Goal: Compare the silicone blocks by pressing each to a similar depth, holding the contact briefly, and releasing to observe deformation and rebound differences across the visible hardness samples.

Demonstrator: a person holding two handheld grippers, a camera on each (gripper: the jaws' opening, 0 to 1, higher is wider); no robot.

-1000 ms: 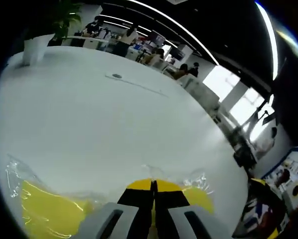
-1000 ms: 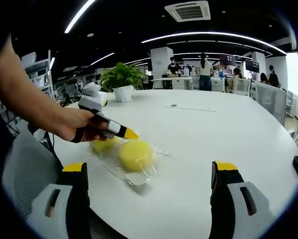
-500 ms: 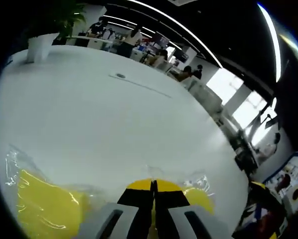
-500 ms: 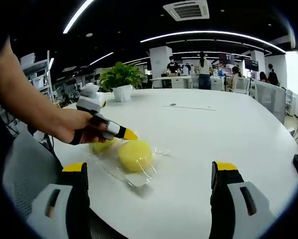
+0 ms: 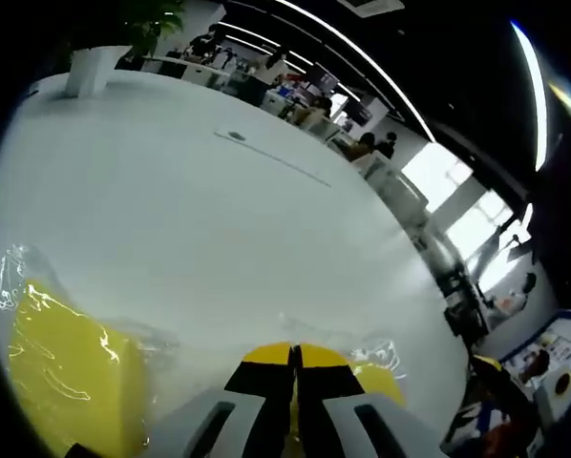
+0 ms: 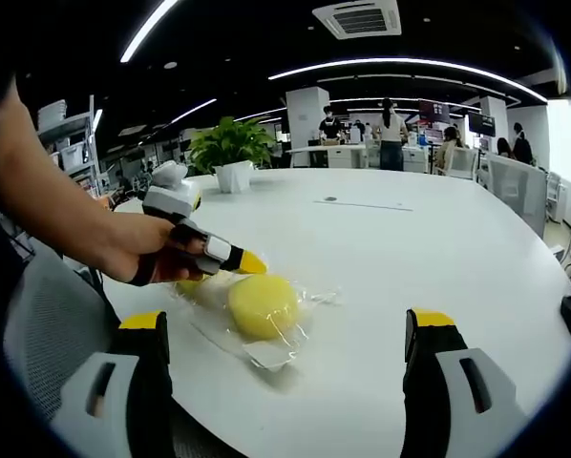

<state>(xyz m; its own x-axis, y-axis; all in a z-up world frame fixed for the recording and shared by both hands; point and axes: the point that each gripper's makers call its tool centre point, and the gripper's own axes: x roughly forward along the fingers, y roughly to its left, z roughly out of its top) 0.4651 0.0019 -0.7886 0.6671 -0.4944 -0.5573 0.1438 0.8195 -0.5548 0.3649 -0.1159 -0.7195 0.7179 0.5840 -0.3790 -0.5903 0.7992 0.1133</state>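
- Left gripper (image 5: 295, 358): in the left gripper view its two yellow-tipped black jaws rise from 6 o'clock and meet, with no gap between them and nothing caught there. In the right gripper view the same tool (image 6: 250, 261) enters from 9 o'clock, held in a person's hand (image 6: 147, 260), its closed tip just above the bagged blocks; whether it touches them cannot be told.
- Right gripper (image 6: 285, 329): the jaws stand wide apart at 7 and 5 o'clock of the right gripper view, holding nothing.
- Round yellow silicone block (image 6: 263, 305): it lies near the centre of the right gripper view, between the spread jaws, inside a clear plastic bag (image 6: 266, 348) on the white table (image 6: 438, 258). In the left gripper view it peeks out (image 5: 376, 380) at 5 o'clock, just beside the closed tip.
- Second yellow block (image 5: 61, 377): at 8 o'clock in the left gripper view, under crinkled clear film; in the right gripper view it lies partly hidden (image 6: 192, 283) beneath the hand.
- Potted plant (image 6: 230, 153): it stands on the table's far side at 11 o'clock.
- Writing: no brand, label or hardness mark is legible on the blocks, the bag or the grippers.
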